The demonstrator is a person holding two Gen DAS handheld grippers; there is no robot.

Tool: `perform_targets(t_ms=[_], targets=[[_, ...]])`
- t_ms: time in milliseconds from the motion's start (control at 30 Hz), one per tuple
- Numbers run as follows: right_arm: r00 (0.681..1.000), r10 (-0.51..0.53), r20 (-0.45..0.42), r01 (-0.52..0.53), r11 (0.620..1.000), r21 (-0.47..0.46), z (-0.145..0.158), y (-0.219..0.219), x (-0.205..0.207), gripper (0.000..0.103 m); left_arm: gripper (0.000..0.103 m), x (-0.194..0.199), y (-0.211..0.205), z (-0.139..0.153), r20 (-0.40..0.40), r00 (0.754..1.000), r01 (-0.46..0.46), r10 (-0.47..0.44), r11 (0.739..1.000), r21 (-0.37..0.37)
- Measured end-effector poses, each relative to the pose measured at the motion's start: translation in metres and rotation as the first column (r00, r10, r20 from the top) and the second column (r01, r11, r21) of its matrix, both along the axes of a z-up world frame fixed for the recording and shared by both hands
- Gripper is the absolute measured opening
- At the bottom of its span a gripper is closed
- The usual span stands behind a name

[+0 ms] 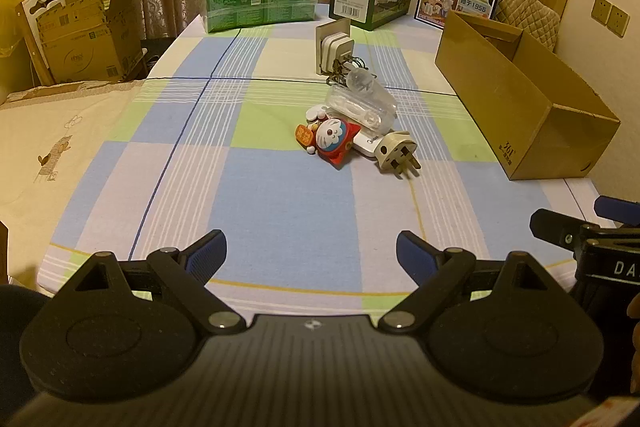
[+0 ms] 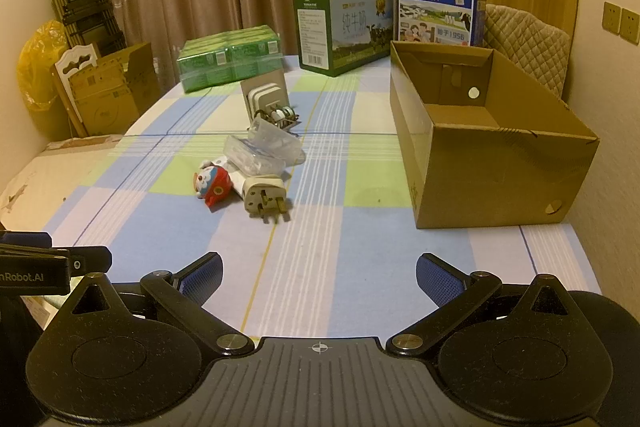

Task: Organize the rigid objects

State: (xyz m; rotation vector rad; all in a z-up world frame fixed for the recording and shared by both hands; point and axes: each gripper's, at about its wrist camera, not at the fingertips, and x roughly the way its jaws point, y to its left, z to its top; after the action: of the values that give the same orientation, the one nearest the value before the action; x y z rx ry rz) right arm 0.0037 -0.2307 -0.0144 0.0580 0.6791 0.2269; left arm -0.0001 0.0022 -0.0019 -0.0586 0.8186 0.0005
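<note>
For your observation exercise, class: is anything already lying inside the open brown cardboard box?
No: in the right wrist view the cardboard box shows only its bare floor, while the plug lies out on the table.

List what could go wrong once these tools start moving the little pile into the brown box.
1. The items are heaped: the clear plastic case lies on the white adapter, against the toy figure, so grabbing one may drag or scatter the others.
2. The plug lies with prongs sticking out; it may twist in the grip.
3. The cardboard box has tall walls that a low-carried item could hit.
</note>
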Motion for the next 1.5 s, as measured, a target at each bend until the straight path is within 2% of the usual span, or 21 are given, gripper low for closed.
perform_targets(t_ms=[1233,1500], targets=[[1.000,-0.009,-0.007,0.009,1.000,0.000,-0.005,0.001,0.001,0.101,0.089,0.000,-0.005,0.002,0.002,1.000,0.010,-0.010,1.000,-0.005],[1.000,-0.002,-0.005,0.002,1.000,0.010,-0.005,0.002,0.006,0.101,0.089,0.010,-0.004,0.006,0.014,0.999,0.037,-0.037,0.999,-0.016]])
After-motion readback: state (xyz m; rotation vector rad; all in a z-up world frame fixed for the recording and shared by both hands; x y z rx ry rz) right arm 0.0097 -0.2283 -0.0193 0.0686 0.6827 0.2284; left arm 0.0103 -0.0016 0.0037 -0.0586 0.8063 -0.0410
